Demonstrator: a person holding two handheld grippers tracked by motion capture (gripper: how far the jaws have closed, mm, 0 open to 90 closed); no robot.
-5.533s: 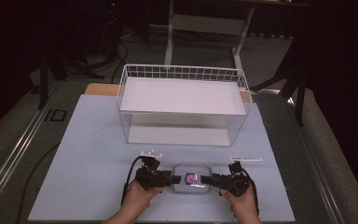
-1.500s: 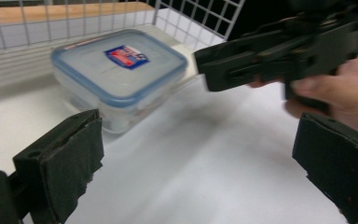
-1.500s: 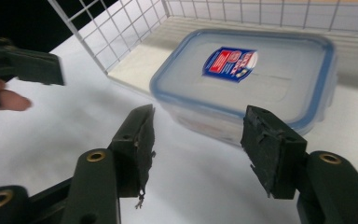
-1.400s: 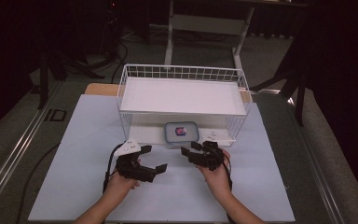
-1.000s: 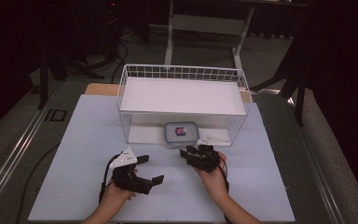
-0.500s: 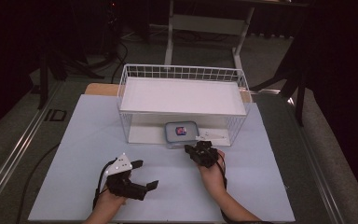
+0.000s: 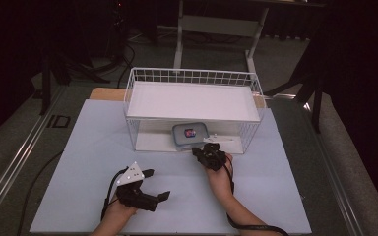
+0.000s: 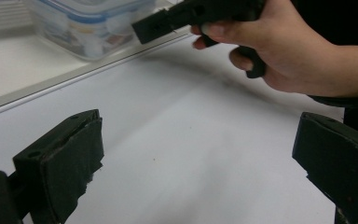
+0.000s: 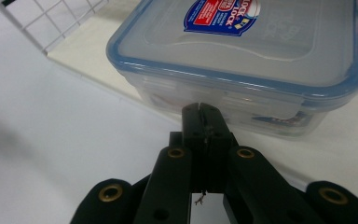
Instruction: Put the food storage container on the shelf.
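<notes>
A clear plastic container (image 7: 189,133) with a blue-rimmed lid and a red and blue label (image 9: 223,16) sits on the lower shelf of the white wire rack (image 7: 192,76). My right gripper (image 7: 197,151) is shut with nothing between its jaws. In the right gripper view its closed tips (image 9: 201,109) point at the container's near side flap (image 9: 261,100), right up against it. My left gripper (image 7: 156,185) rests low over the table's front left, open and empty. In the left gripper view its jaws (image 8: 200,135) stand wide apart, with the right gripper (image 8: 142,30) and container (image 8: 88,23) beyond.
The rack stands at the back middle of the pale blue-white table top (image 7: 88,147), and its solid white upper shelf (image 7: 192,101) overhangs the container. A cable (image 7: 256,227) trails from the right hand. Dark floor and a stand's legs (image 7: 216,24) lie behind the table.
The container, once held between both grippers at the table's front, now sits under the rack's shelf. Over the last second the right gripper moved up to it; the left hand drew back.
</notes>
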